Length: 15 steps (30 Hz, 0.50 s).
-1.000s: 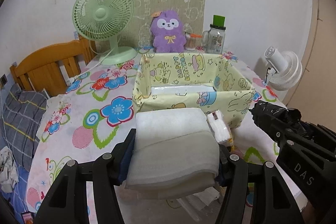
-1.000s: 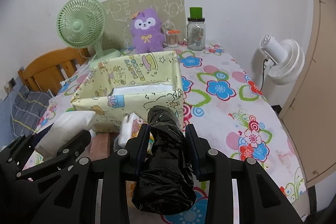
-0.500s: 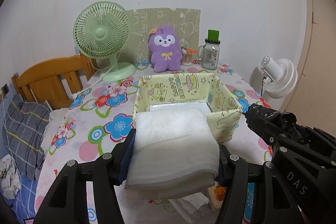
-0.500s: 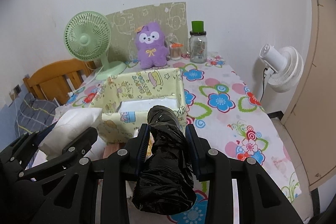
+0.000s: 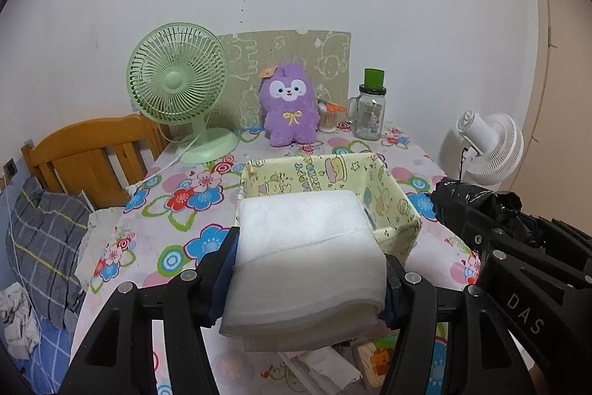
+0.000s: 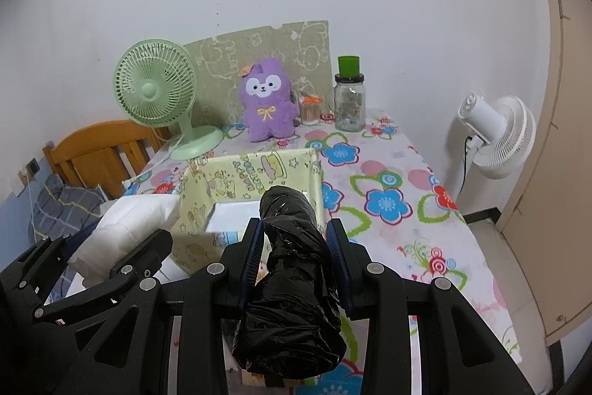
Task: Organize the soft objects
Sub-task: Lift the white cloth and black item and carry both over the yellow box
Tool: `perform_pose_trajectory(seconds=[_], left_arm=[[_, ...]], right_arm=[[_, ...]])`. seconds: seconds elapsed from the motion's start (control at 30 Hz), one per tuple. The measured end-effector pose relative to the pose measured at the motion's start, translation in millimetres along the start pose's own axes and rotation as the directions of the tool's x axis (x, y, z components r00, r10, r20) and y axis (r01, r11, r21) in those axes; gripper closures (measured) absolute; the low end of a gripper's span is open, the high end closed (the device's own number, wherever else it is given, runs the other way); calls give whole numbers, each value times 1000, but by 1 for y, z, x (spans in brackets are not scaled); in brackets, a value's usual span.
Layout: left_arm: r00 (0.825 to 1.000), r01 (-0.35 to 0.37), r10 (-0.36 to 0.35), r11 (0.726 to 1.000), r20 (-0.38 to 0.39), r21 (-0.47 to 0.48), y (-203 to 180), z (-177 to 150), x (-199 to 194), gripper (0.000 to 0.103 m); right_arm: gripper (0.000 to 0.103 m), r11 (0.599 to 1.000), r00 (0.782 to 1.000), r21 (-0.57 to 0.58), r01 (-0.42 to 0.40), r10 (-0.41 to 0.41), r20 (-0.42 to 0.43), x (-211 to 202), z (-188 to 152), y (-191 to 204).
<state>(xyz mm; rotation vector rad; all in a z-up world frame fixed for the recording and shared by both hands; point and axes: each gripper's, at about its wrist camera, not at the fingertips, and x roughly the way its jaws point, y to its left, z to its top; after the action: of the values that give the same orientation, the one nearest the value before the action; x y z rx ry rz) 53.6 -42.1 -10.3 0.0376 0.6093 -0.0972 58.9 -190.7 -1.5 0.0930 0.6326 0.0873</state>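
Note:
My left gripper (image 5: 309, 248) is shut on a folded white foam pad (image 5: 307, 261), held above the near side of the yellow cartoon-print box (image 5: 397, 206). The pad also shows in the right wrist view (image 6: 125, 228). My right gripper (image 6: 295, 241) is shut on a roll of black plastic bags (image 6: 292, 287), held above the table in front of the box (image 6: 255, 176). A white sheet (image 6: 231, 215) lies on the box's floor. In the left wrist view the right gripper with the black roll (image 5: 477, 200) is at the right of the box.
A green desk fan (image 5: 177, 91), a purple plush toy (image 5: 290, 104), a glass jar with green lid (image 5: 370, 110) and a cotton-swab cup (image 5: 327, 117) stand at the table's back. A white fan (image 6: 495, 136) stands at the right. A wooden bedhead (image 5: 88, 154) is at the left. Papers (image 5: 318, 365) lie under the left gripper.
Both grippers have risen and drawn back from the box with their loads still held. The box now looks smaller and lower in both views.

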Motion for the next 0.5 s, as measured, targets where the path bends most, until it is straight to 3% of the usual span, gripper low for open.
perform_pose_trajectory(seconds=[0.5], left_arm=[[1000, -3, 3, 1000, -12, -12, 3, 20, 30, 39]], right_arm=[[64, 1000, 1000, -8, -18, 18, 7, 28, 27, 2]])
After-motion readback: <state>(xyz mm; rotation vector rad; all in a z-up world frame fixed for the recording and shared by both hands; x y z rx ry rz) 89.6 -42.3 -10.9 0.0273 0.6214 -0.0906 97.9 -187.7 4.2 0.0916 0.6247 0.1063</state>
